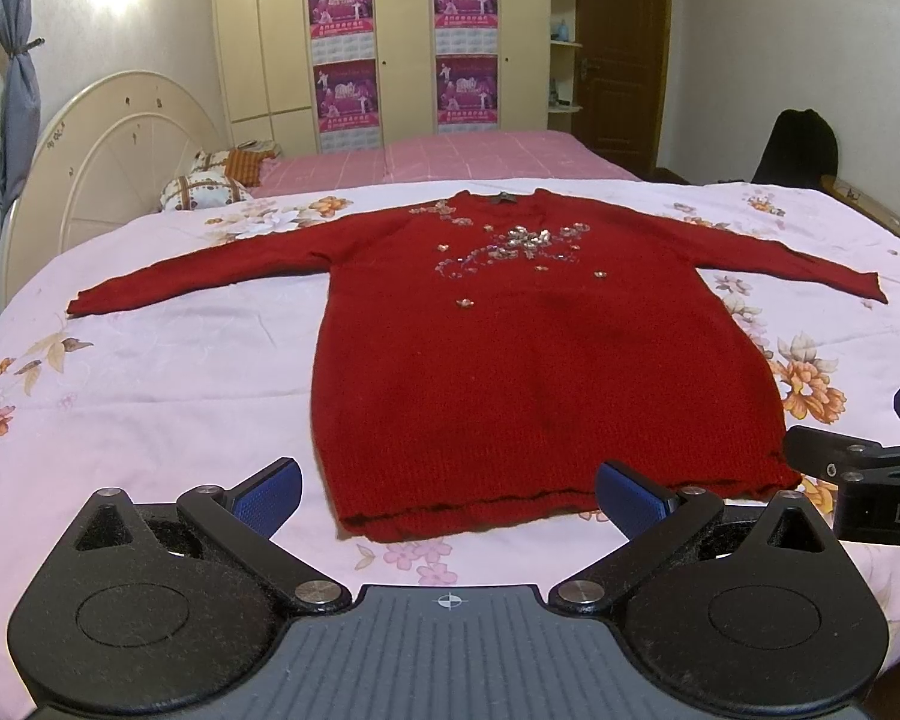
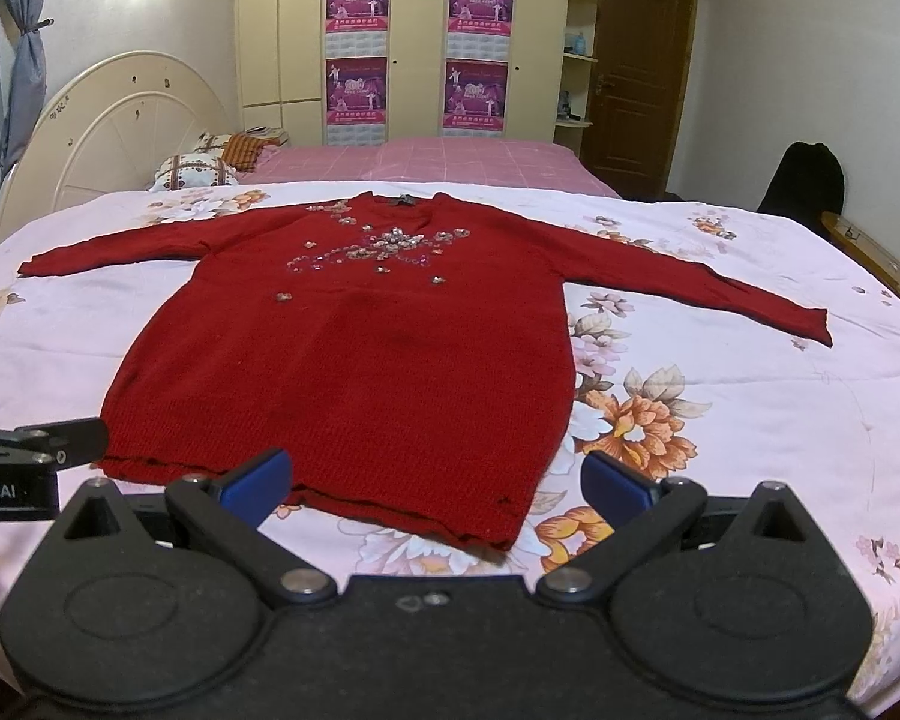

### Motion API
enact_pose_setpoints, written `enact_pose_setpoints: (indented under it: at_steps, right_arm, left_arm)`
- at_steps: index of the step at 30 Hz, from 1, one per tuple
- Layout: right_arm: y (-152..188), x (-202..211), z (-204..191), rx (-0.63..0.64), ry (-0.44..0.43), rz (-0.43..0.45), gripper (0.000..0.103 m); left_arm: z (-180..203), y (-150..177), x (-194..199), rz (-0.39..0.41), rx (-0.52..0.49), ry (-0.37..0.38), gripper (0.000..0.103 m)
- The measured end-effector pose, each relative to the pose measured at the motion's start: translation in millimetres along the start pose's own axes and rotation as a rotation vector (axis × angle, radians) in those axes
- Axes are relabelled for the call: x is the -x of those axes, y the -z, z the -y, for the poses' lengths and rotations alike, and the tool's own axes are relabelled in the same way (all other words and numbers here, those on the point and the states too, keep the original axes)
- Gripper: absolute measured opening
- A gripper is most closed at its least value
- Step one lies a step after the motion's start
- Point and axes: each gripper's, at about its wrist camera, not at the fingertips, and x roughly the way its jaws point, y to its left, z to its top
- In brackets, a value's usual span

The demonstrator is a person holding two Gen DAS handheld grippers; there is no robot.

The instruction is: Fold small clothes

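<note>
A red knitted sweater (image 1: 528, 354) (image 2: 360, 360) with sequin flowers on the chest lies flat on the floral bedsheet, both sleeves spread out, hem towards me. My left gripper (image 1: 450, 495) hovers open just above the hem, its blue pads (image 1: 273, 492) on either side of the hem's left part. My right gripper (image 2: 435, 486) is open too, over the hem's right corner. Neither holds anything. Each view shows the other gripper's edge: the right one (image 1: 870, 480) and the left one (image 2: 24, 456).
The pale pink floral sheet (image 1: 150, 360) covers the bed around the sweater. Behind lie a pink blanket (image 1: 450, 156), pillows (image 1: 210, 186), a cream headboard (image 1: 108, 162) at left, a wardrobe with posters and a brown door. A dark chair (image 2: 804, 180) stands at right.
</note>
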Motion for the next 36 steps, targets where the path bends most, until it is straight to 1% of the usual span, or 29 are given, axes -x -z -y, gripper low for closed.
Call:
enact_pose_setpoints:
  at_steps: [15, 17, 19, 20, 21, 22, 24, 26, 27, 28, 29, 30, 31, 32, 33, 36]
  right_arm:
    - [-2, -4, 4, 0.002, -0.002, -0.006, 0.102]
    - [-2, -6, 7, -0.002, -0.002, -0.011, 0.102]
    - [-3, -10, 15, -0.014, -0.003, -0.023, 0.102]
    - [-5, -13, 23, -0.032, -0.021, -0.038, 0.102]
    - [-8, -15, 34, -0.056, -0.054, -0.044, 0.102]
    - [-11, -16, 46, -0.079, -0.076, -0.032, 0.102]
    - [-21, -22, 76, -0.13, -0.053, 0.009, 0.102]
    - [-33, -32, 118, -0.231, -0.048, 0.043, 0.102]
    - [-39, -41, 144, -0.293, -0.046, 0.06, 0.101]
    - [-44, -49, 169, -0.35, -0.023, 0.074, 0.1]
    - [-49, -62, 198, -0.409, 0.011, 0.086, 0.089]
    - [-53, -73, 222, -0.452, 0.03, 0.091, 0.075]
    - [-57, -86, 247, -0.501, 0.045, 0.085, 0.043]
    - [-60, -100, 275, -0.572, 0.067, 0.079, 0.037]
    - [-61, -112, 300, -0.64, 0.076, 0.086, 0.04]
    - [-61, -150, 365, -0.819, 0.114, 0.126, 0.042]
  left_arm:
    - [8, -5, -8, -0.019, 0.001, 0.011, 0.103]
    - [7, -8, -13, -0.053, 0.015, 0.051, 0.103]
    - [0, -13, -17, -0.045, 0.086, 0.097, 0.103]
    - [-5, -18, -22, -0.036, 0.13, 0.125, 0.103]
    - [-8, -23, -28, -0.04, 0.146, 0.149, 0.103]
    - [-9, -30, -37, -0.042, 0.141, 0.166, 0.103]
    - [-10, -45, -58, -0.038, 0.124, 0.209, 0.103]
    - [-13, -60, -81, -0.064, 0.13, 0.23, 0.103]
    - [-13, -67, -93, -0.065, 0.128, 0.231, 0.103]
    - [-14, -74, -103, -0.063, 0.128, 0.216, 0.103]
    - [-15, -80, -112, -0.067, 0.128, 0.216, 0.103]
    - [-17, -85, -120, -0.065, 0.135, 0.235, 0.103]
    - [-18, -89, -127, -0.066, 0.149, 0.249, 0.103]
    - [-21, -94, -135, -0.07, 0.169, 0.263, 0.103]
    - [-23, -96, -143, -0.072, 0.189, 0.273, 0.103]
    - [-27, -102, -168, -0.09, 0.217, 0.246, 0.103]
